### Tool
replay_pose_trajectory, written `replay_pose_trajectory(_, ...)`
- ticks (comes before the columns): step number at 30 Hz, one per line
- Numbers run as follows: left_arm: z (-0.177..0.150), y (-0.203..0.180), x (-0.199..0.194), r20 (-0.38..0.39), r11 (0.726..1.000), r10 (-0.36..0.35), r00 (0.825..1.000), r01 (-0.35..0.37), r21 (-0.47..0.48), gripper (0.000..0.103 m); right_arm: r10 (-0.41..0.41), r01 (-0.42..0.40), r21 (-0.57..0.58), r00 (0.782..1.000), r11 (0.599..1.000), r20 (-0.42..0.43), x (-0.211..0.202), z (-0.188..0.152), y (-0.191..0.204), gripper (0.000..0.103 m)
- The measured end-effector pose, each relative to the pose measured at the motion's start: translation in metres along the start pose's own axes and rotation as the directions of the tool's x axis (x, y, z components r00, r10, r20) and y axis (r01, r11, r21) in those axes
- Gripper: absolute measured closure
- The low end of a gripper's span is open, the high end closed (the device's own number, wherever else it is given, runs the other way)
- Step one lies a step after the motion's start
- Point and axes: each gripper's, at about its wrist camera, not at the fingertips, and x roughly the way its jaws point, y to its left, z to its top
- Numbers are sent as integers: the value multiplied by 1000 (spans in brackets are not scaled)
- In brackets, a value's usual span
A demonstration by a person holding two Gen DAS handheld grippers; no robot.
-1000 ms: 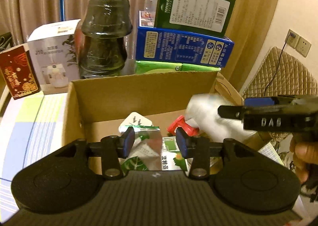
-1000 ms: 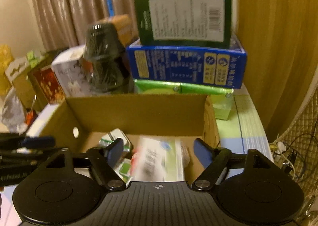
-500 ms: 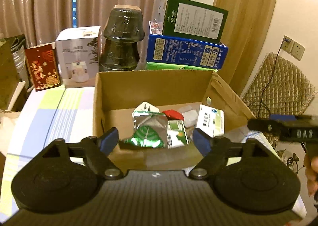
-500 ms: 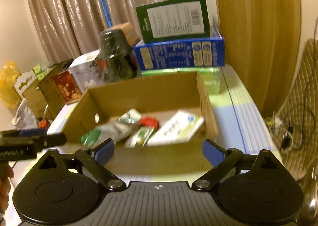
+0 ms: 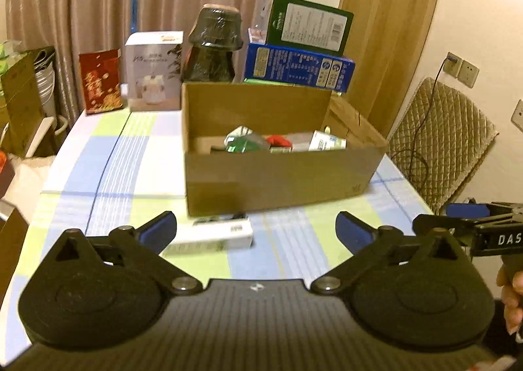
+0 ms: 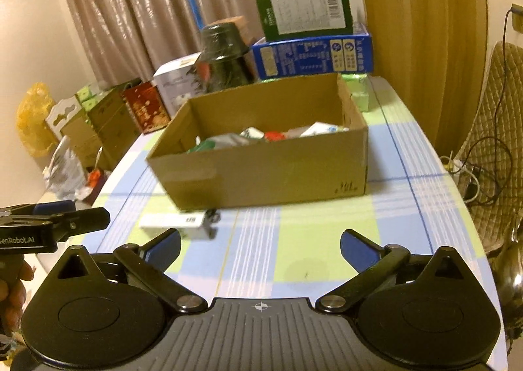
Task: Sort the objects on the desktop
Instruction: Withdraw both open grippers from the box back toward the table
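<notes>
A second ago both tools were over the cardboard box (image 5: 281, 175), the left tool (image 5: 256, 229) nipping a foil packet and the right tool (image 6: 260, 247) straddling a white carton; now both are drawn back, jaws opening wide with nothing between them. Those items lie in the box ahead with the other packets. That drop looks done, and one white box (image 5: 212, 235) remains on the checked surface (image 5: 108, 168), just ahead of the left tool's left finger, probably next.
</notes>
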Motion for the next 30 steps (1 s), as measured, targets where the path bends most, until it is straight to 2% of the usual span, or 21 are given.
replay_pose_trajectory(9, -38, 4, -28, -34, 999, 27, 999, -26, 29, 1, 10, -11, -11, 1000, 1000, -28, -21, -30, 8, 2)
replay_pose_trajectory(11, -43, 4, -32, -47, 1000, 13, 999, -11, 29, 1, 12, -12, -13, 999, 1000, -31, -24, -34, 9, 2)
replay_pose_trajectory(30, -58, -3, -40, -89, 997, -11, 996, 18, 78, 1, 15, -15, -16, 999, 1000, -52, -26, -47, 12, 2)
